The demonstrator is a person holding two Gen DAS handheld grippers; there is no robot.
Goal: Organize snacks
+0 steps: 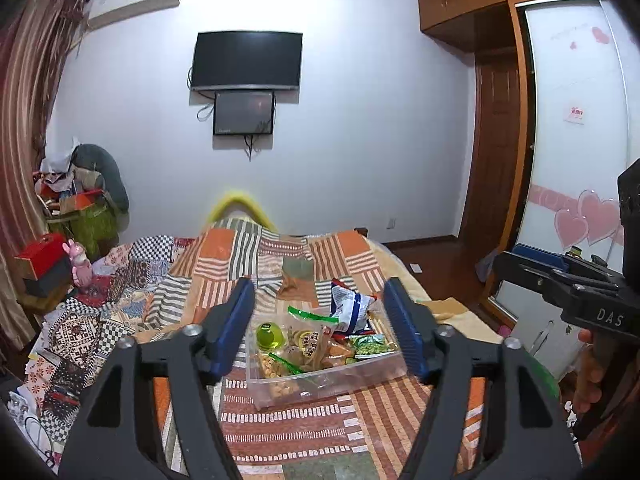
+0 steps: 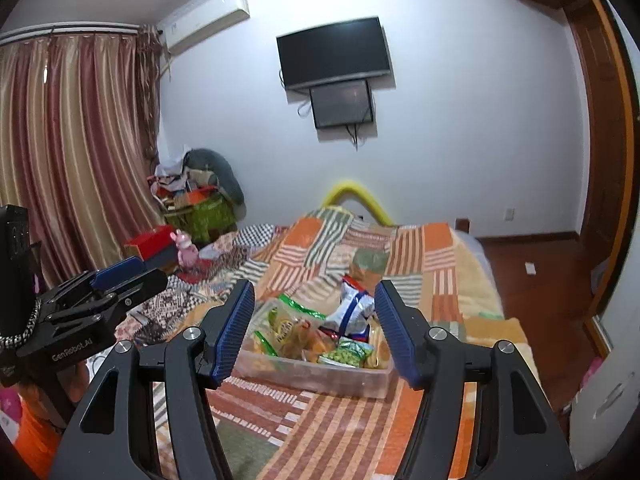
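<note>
A clear plastic box (image 1: pixel 362 376) of snacks sits on the patchwork bedspread; it also shows in the right wrist view (image 2: pixel 320 376). In it lie a green jelly cup (image 1: pixel 270 335), a blue-white bag (image 1: pixel 352 306), a green pea packet (image 1: pixel 372 346) and clear packets with green seals (image 1: pixel 308 340). My left gripper (image 1: pixel 320 328) is open and empty, held above and short of the box. My right gripper (image 2: pixel 316 326) is open and empty, likewise in front of the box. Each gripper shows at the edge of the other's view, the right one (image 1: pixel 560 280) and the left one (image 2: pixel 116 276).
The bed (image 1: pixel 280 264) runs toward the far wall with a TV (image 1: pixel 246 60). A red box (image 1: pixel 40 258) and pink toy (image 1: pixel 80 266) lie at its left edge. Curtains (image 2: pixel 72 140) hang left; a wardrobe (image 1: pixel 572 120) stands right.
</note>
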